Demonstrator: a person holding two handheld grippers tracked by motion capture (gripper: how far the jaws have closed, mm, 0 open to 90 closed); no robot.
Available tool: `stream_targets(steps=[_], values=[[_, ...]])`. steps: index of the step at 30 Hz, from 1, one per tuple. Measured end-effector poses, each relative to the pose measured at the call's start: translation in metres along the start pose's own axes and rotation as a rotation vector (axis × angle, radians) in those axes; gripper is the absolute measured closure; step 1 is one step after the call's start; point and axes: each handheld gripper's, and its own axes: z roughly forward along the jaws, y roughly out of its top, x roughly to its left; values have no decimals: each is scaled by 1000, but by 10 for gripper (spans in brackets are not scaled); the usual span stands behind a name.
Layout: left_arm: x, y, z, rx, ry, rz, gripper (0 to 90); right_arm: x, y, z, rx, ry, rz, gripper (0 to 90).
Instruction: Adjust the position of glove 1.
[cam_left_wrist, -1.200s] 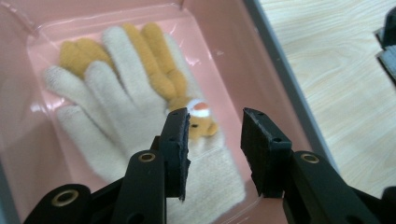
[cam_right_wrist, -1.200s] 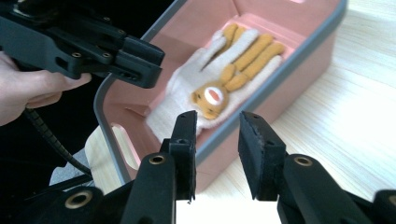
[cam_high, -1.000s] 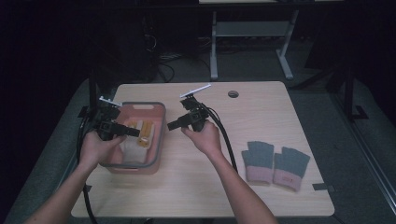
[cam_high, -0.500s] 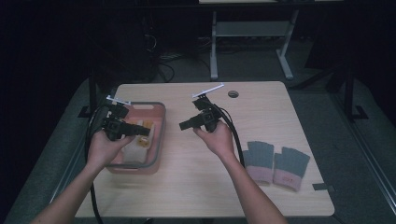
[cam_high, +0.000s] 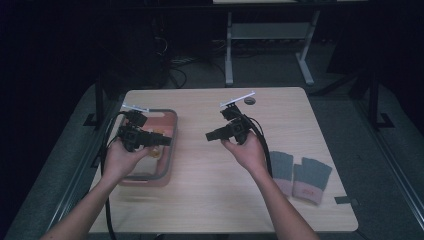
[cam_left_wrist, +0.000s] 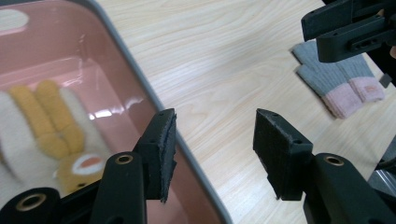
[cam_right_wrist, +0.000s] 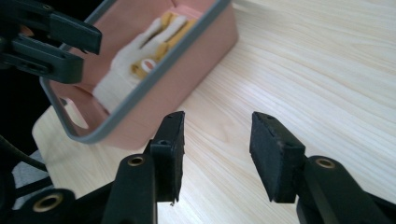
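Wooden surface (cam_high: 210, 190) carries pink bin (cam_high: 170, 150) at left. Pair of grey gloves with pink cuffs (cam_high: 300, 175) lies near right edge, well apart from bin. White-and-yellow glove (cam_left_wrist: 46, 130) lies inside bin. Left tool (cam_high: 162, 141) above bin, jaws spread, empty. Right tool (cam_high: 212, 135) above bare surface, jaws spread, empty.

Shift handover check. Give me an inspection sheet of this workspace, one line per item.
Surface: wooden table, light grain, dry.
Job's things: pink bin at table left, white-and-yellow glove inside; grey-and-pink gloves flat at right edge.
Clutter: small round dark spot near far edge; dark tab by near right corner.
Grippers: left gripper open over bin rim; right gripper open above bare table.
Cables: black cable trails from left gripper.
Surroundings: dark room, metal frame behind.
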Motion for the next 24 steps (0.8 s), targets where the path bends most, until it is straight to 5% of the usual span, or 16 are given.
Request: stream_targets(steps=[24], values=[[-49, 7, 32, -33, -84, 76, 402, -44, -47, -56, -41, -110, 66, 466]])
